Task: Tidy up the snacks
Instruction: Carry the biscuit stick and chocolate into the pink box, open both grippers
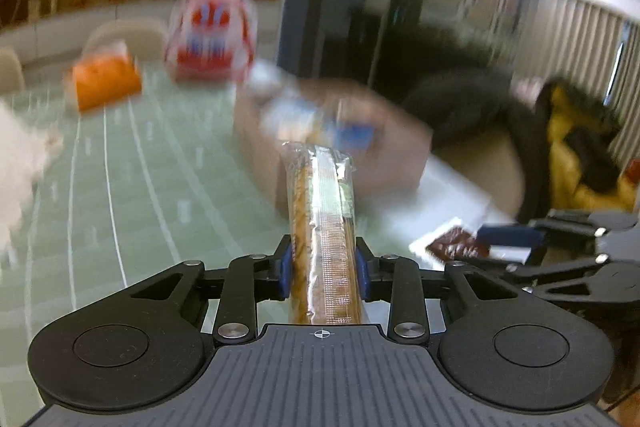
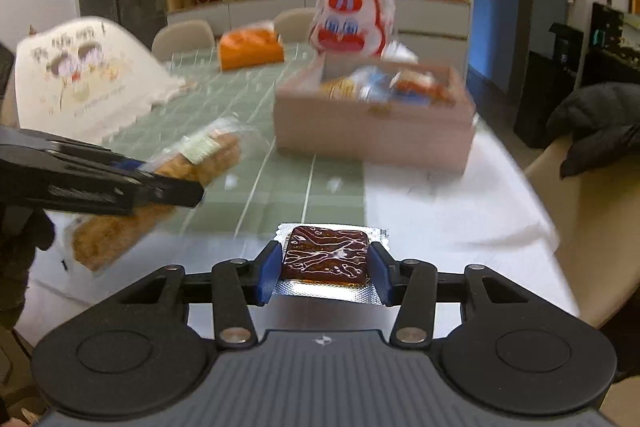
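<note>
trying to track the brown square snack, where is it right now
The brown square snack sits between the fingers of the right tool, low centre in the right wrist view, above the white table edge and short of the wooden box.

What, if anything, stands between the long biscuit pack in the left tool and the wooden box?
Nothing visible does: the left tool holds the biscuit pack pointing at the wooden box, with only bare tabletop between them.

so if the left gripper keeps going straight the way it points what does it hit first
Most likely the wooden box of snacks: the cracker pack it holds points at the box's near side. Blur leaves depth uncertain.
</note>
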`<action>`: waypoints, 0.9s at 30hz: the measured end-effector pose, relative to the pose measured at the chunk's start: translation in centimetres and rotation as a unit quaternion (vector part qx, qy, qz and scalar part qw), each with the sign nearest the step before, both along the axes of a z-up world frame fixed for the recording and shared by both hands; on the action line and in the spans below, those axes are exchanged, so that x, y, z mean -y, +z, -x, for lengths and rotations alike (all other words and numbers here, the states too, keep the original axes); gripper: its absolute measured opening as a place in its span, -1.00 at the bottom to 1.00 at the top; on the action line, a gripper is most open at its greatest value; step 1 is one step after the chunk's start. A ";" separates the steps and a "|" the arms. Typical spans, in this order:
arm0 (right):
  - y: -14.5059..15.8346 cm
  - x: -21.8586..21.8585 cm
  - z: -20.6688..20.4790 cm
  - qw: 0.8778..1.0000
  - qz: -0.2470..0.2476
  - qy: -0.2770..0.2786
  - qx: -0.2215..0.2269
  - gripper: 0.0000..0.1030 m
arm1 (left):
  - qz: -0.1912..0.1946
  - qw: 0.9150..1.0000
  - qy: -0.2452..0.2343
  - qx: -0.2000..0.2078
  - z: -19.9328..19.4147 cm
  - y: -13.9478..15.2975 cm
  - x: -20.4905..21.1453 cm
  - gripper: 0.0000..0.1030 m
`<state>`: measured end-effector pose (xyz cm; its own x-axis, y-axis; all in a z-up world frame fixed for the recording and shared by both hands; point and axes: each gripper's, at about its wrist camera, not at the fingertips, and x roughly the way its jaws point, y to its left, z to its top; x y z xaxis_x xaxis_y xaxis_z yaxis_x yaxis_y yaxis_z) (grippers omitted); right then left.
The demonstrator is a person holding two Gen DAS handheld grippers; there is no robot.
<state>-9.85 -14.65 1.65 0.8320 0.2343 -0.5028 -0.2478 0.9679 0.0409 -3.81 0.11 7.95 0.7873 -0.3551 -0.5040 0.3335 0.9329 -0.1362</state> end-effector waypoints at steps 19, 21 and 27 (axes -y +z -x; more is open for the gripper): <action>12.6 5.4 -19.8 0.995 -0.042 -0.083 0.022 0.47 | 0.133 0.981 0.010 -0.141 -25.4 -1.4 3.8 -0.32; 10.4 6.1 -21.0 0.995 -0.058 -0.078 -0.015 0.47 | 0.188 0.971 -0.004 -0.146 -25.8 -2.2 2.1 -0.27; 7.0 7.1 -20.8 0.990 -0.078 -0.103 -0.054 0.47 | 0.185 0.979 0.041 -0.080 -23.0 1.9 -0.7 -0.27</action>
<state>10.93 -21.77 8.63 0.8136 0.1472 -0.5625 -0.0316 0.9772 0.2100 19.21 0.77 9.81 0.7421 -0.4754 -0.4726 0.2060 0.8326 -0.5141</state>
